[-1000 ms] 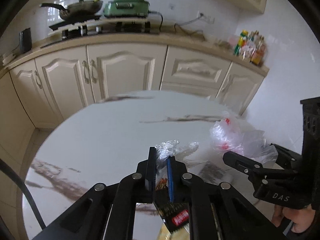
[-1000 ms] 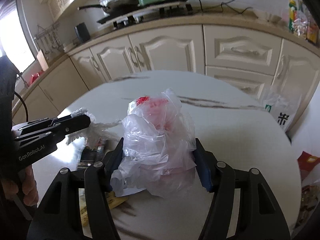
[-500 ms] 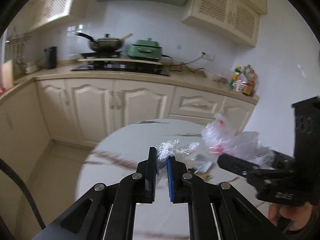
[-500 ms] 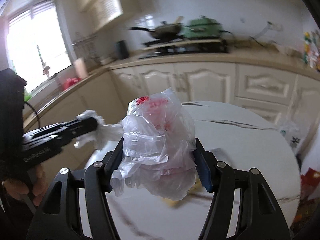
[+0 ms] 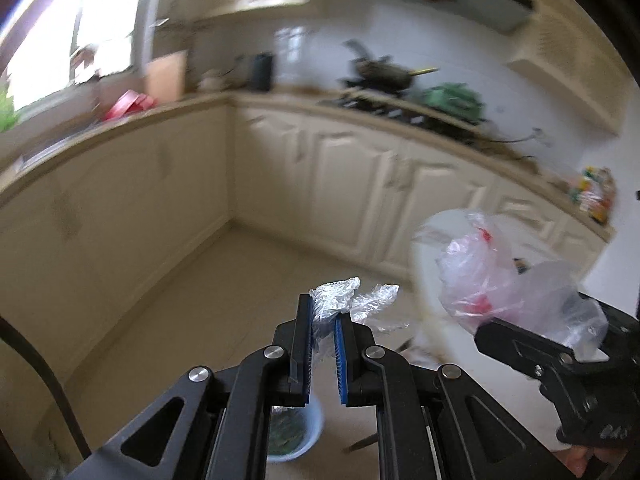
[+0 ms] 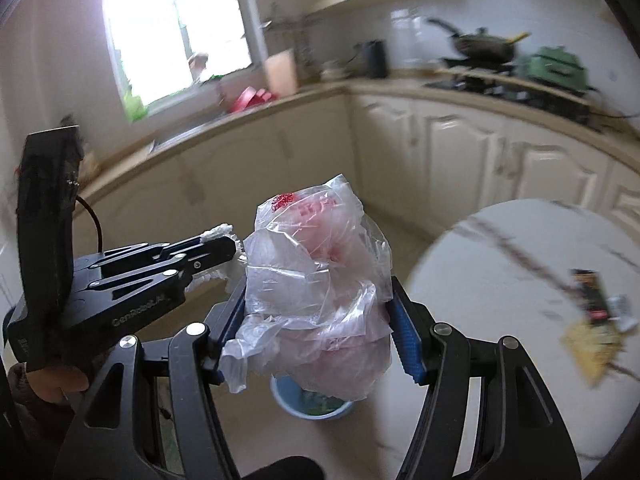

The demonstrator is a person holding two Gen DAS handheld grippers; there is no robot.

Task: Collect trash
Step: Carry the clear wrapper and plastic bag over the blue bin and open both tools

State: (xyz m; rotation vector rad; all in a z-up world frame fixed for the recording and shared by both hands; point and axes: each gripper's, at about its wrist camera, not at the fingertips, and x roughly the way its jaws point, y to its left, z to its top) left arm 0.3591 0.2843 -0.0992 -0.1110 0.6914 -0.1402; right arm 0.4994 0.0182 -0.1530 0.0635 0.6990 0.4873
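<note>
1. Fingers: left gripper point(image 5: 323, 344) pads pinched on a crumpled clear wrapper point(image 5: 340, 300); narrow gap only, film filling it. Right gripper point(image 6: 316, 336) fingers set wide, clamped on both sides of a bulky plastic bag point(image 6: 320, 280) w/ red print.
2. Landmark: blue bin point(image 6: 312, 402) on floor. Bag hangs directly above it in right wrist view. In left view the bin point(image 5: 294, 436) shows below & just behind the left fingers, so wrapper is above/slightly fwd of it.
3. Change vs 1 s ago: both grippers were over the marble table point(image 6: 520, 280) w/ loads just lifted; now swung away, floor & bin under them. Table sits to the right of the bin, w/ a dark snack packet point(image 6: 590, 296) & yellowish scrap point(image 6: 592, 340) left on it. Meaning: carry leg approx done, drop next; more trash remains after.
4. Orientation: bag long axis approx vertical, crumpled top up, loose tail low-left toward the bin. Wrapper sticks out fwd past the fingertips, flaring right; exact shape unclear, view blurred.
</note>
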